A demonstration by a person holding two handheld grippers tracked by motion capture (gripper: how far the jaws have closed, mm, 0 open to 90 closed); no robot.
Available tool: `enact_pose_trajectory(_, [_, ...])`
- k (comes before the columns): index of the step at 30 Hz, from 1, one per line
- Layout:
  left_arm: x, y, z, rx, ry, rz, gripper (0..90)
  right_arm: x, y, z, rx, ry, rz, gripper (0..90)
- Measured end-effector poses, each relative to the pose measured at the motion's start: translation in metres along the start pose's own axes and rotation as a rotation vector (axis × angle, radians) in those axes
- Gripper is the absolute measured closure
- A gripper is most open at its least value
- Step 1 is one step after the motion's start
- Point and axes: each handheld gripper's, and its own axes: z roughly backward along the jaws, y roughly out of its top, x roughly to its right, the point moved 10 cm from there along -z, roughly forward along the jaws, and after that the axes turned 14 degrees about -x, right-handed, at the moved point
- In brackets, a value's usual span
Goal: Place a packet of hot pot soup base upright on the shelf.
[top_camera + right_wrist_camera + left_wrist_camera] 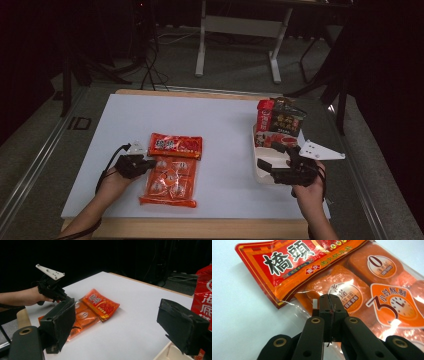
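The left gripper is clenched on the clear edge of the orange seasoning pack, at 7 o'clock on the white table, probably to lift it; the right gripper waits released over the white tray at 4 o'clock

The orange packet was glossy clear plastic film. The worktop was matt white with a wood edge. The left gripper jaws were matt black.
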Motion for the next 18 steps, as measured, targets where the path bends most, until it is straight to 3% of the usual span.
enact_pose_trajectory(1, [0.002, -0.001, 0.004, 0.014, -0.015, -0.008, 89.9, -0.001, 0.001, 0.0, 0.002, 0.004, -0.002, 15.2])
enact_pose_trajectory(8, [0.013, -0.025, 0.022, -0.024, -0.048, -0.046, 89.9, -0.003, 0.0, 0.0, -0.005, 0.003, 0.005, 15.2])
enact_pose_trajectory(14, [0.028, -0.048, 0.021, -0.084, -0.098, -0.067, 89.9, -0.003, -0.001, -0.001, -0.008, 0.002, 0.005, 15.2])
enact_pose_trajectory(18, [0.034, -0.052, 0.016, -0.099, -0.117, -0.077, 89.9, -0.003, -0.001, -0.002, -0.011, 0.004, 0.005, 15.2])
